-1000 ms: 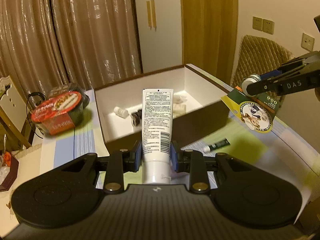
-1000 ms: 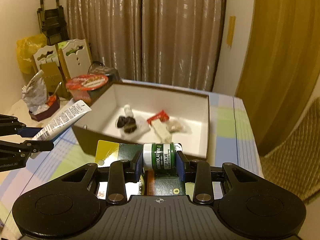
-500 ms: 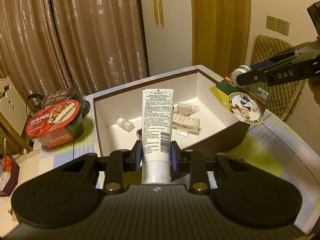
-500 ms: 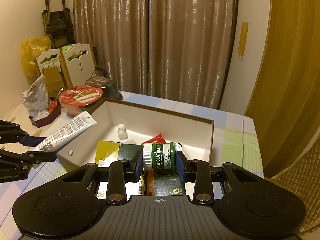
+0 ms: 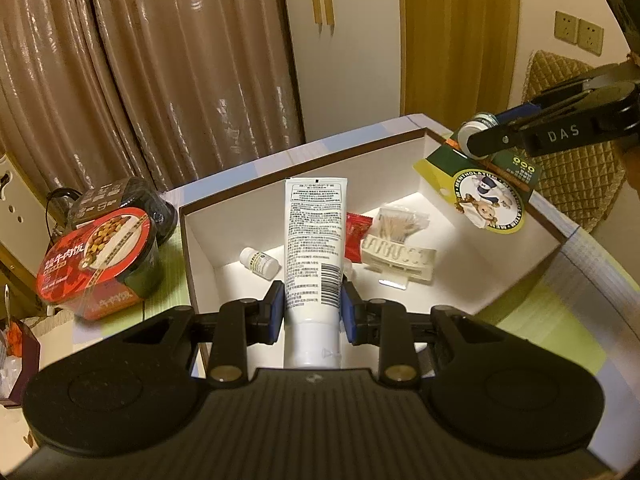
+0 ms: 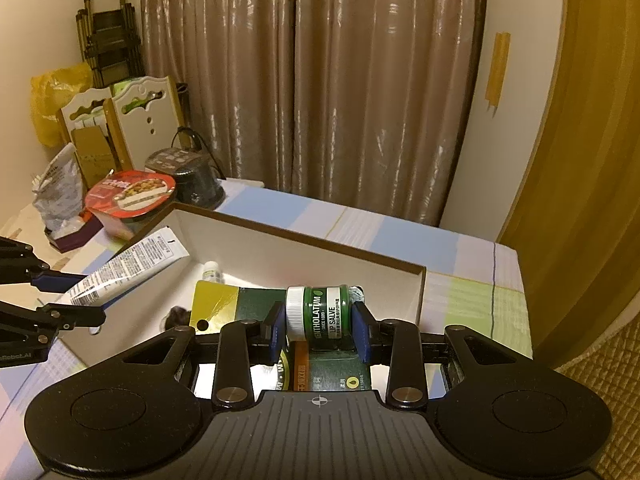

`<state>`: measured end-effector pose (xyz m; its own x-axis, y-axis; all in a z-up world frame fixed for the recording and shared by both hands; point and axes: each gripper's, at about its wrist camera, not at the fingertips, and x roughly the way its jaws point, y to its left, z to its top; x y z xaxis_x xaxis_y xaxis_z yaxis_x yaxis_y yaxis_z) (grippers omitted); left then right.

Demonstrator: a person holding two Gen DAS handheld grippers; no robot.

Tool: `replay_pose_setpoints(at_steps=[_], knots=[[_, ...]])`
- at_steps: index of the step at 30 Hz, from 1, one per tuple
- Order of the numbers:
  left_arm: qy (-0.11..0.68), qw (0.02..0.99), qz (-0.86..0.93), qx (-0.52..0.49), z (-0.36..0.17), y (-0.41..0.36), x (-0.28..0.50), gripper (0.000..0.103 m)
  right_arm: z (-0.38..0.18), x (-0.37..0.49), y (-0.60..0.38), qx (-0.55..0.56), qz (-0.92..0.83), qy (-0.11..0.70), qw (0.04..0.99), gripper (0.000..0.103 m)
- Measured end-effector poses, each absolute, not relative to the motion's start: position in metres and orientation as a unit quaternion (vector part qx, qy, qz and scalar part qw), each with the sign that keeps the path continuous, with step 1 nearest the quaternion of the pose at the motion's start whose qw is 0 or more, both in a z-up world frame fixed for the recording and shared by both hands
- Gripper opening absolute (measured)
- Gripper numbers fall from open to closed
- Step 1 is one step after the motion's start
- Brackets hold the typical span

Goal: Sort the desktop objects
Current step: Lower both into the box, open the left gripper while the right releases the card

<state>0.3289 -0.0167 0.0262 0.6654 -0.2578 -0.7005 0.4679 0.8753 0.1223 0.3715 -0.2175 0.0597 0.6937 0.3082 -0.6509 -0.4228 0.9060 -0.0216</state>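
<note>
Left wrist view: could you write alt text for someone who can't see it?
A handheld left gripper clamps a white tube over an open white-lined box holding a small bottle, a red sachet and a cream hair claw. At right, the right gripper holds a carded lip salve.

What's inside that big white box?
In the box: a small white bottle, a red sachet, a cream hair clip and a packet of sticks. The held tube hides the floor beneath it.
</note>
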Motion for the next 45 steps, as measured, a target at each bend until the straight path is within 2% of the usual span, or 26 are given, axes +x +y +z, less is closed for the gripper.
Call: replay_pose_setpoints(at_steps=[16, 37, 39, 41, 45], knots=[[0.385, 0.886, -0.208, 0.154, -0.003, -0.029, 0.386, 0.025, 0.03, 0.427, -0.208, -0.085, 0.201, 0.366, 0.905, 0.034], [0.414, 0.871, -0.205, 0.167, -0.033, -0.04, 0.426, 0.026, -0.01, 0.477, -0.193, -0.077, 0.195, 0.415, 0.886, 0.034], [0.405, 0.875, -0.203, 0.17, -0.032, -0.04, 0.424, 0.028, -0.013, 0.479, -0.192, -0.076, 0.196, 0.419, 0.883, 0.034], [0.395, 0.88, -0.201, 0.17, -0.031, -0.039, 0.421, 0.055, -0.016, 0.481, -0.191, -0.075, 0.197, 0.423, 0.881, 0.034], [0.391, 0.886, -0.197, 0.153, -0.026, -0.03, 0.416, 0.056, -0.02, 0.484, -0.19, -0.077, 0.196, 0.428, 0.879, 0.034]])
